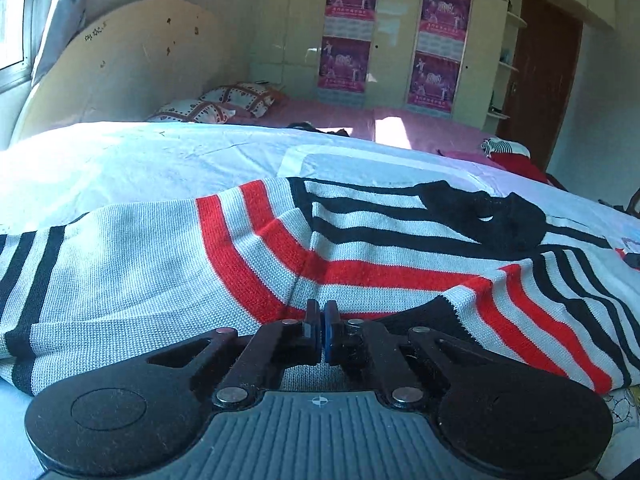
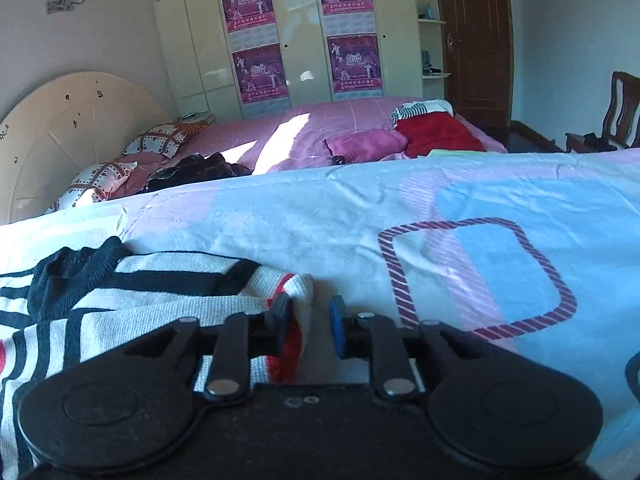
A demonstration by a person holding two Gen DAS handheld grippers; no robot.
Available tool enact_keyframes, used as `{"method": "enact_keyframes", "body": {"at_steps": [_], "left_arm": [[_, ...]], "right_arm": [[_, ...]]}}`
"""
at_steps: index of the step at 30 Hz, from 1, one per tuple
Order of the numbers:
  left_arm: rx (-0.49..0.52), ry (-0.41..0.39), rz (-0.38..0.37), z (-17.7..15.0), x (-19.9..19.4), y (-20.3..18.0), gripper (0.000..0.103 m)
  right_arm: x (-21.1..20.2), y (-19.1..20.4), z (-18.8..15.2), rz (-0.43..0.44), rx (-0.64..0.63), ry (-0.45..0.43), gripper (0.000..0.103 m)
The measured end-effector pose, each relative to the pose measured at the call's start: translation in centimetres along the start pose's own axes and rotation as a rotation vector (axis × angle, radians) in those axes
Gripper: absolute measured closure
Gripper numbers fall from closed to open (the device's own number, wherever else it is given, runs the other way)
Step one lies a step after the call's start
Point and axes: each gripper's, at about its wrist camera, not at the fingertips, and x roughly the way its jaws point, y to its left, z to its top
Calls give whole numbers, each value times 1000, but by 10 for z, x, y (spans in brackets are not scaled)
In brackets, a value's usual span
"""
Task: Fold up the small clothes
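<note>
A knitted sweater (image 1: 168,264) in white, red and black stripes lies spread on a light blue and pink sheet (image 2: 480,208), its black collar (image 1: 480,208) towards the far side. My left gripper (image 1: 322,309) is shut, its tips pressed into a crease of the red-striped knit near the sweater's front edge. In the right wrist view the sweater (image 2: 160,280) fills the lower left. My right gripper (image 2: 310,316) stands partly open around its folded right edge. The fabric rests against the left pad and a gap of sheet shows before the right pad.
Beyond the sheet lies a pink bed (image 2: 320,128) with patterned pillows (image 2: 160,140), a dark garment (image 2: 200,170) and a red and pink pile of clothes (image 2: 436,134). A round board (image 2: 80,128) leans at the left wall. A wardrobe with posters (image 2: 256,40), a door (image 2: 476,40) and a wooden chair (image 2: 620,112) stand behind.
</note>
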Motion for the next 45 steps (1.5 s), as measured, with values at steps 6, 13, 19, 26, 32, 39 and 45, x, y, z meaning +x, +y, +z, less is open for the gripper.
{"method": "enact_keyframes", "body": {"at_steps": [6, 13, 19, 26, 32, 39, 45], "left_arm": [[-49, -129, 22, 18, -39, -2, 92], [117, -44, -168, 13, -9, -73, 47], [178, 3, -78, -1, 0, -62, 39], [98, -23, -42, 5, -17, -35, 34], [106, -129, -224, 23, -23, -80, 34], [171, 25, -304, 28, 32, -145, 34], [139, 17, -177, 19, 30, -119, 33]], "right_arm": [[-46, 15, 3, 108, -102, -63, 84], [-33, 60, -26, 149, -306, -3, 85], [-27, 19, -24, -45, -198, -20, 77], [-58, -5, -26, -25, -138, -55, 80], [-52, 38, -15, 125, -210, -87, 83], [-1, 87, -4, 281, -317, 30, 90], [4, 49, 4, 101, -274, 12, 99]]}}
